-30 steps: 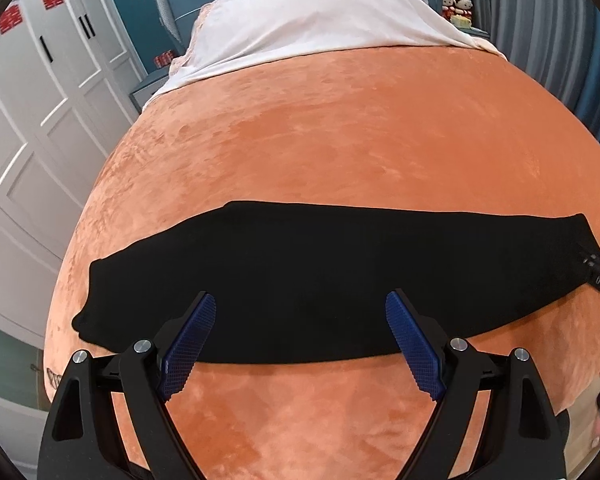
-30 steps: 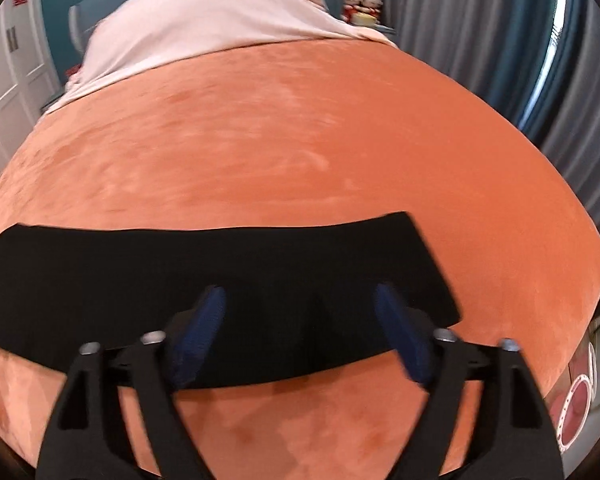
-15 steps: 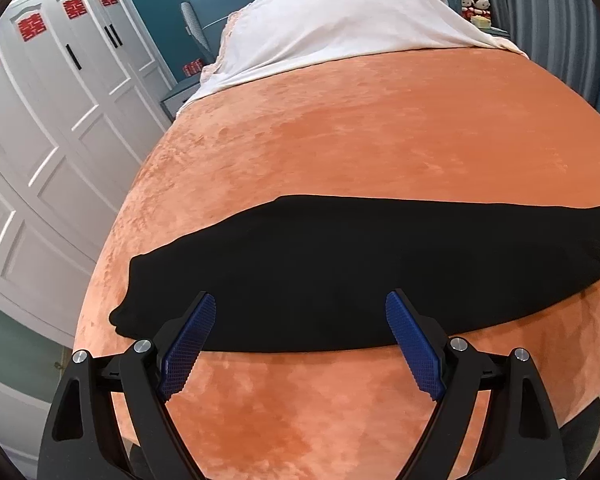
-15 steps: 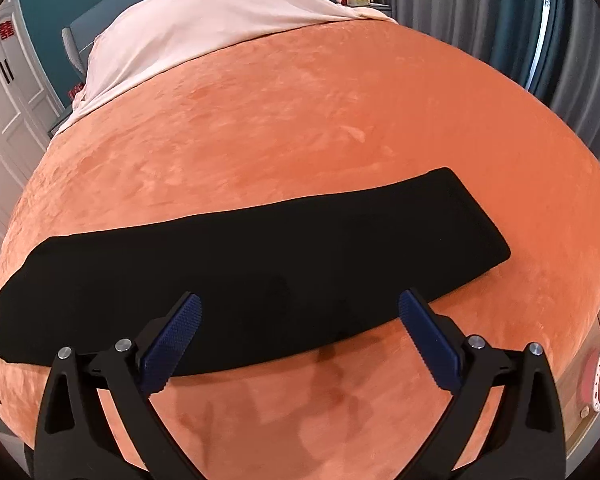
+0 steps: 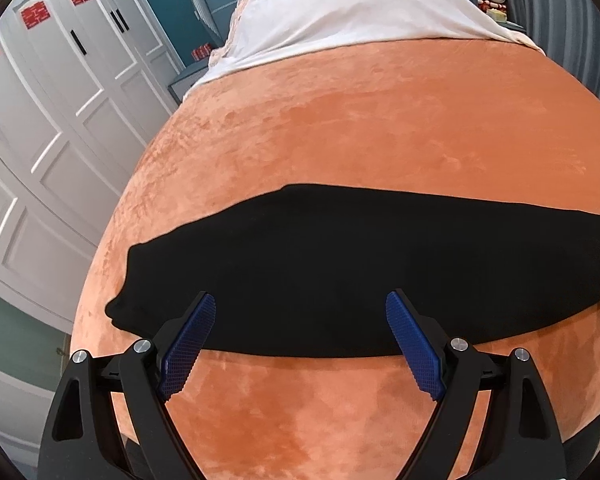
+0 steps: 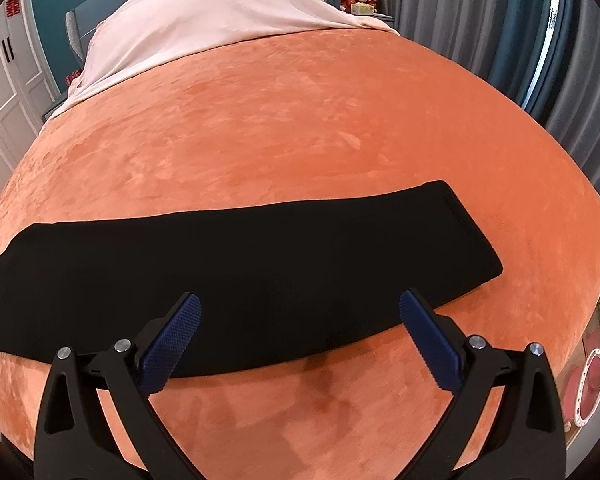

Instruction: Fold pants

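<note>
- The bed (image 6: 300,128), under an orange plush cover, is far the largest thing here; bare cover stretches well beyond the pants toward the pale bedding (image 6: 204,12) at the head, so a fold has plenty of room on that side.
- The pants (image 6: 240,276) lie flat across the near part of the bed as one long black strip, apparently already folded leg on leg (black on black hides the layers, so this is a guess). The lengthwise step looks done; bringing one end over onto the other seems next.
- Their ends sit near the bed's sides: the square end (image 6: 472,236) at the right, the narrower end (image 5: 132,280) at the left, close to the white wardrobe (image 5: 52,128).
- The left tool (image 5: 300,312) hangs wide open and empty above the near hem.
- The right tool (image 6: 300,312) is likewise spread, gripping nothing; each needs to reach an end corner.
</note>
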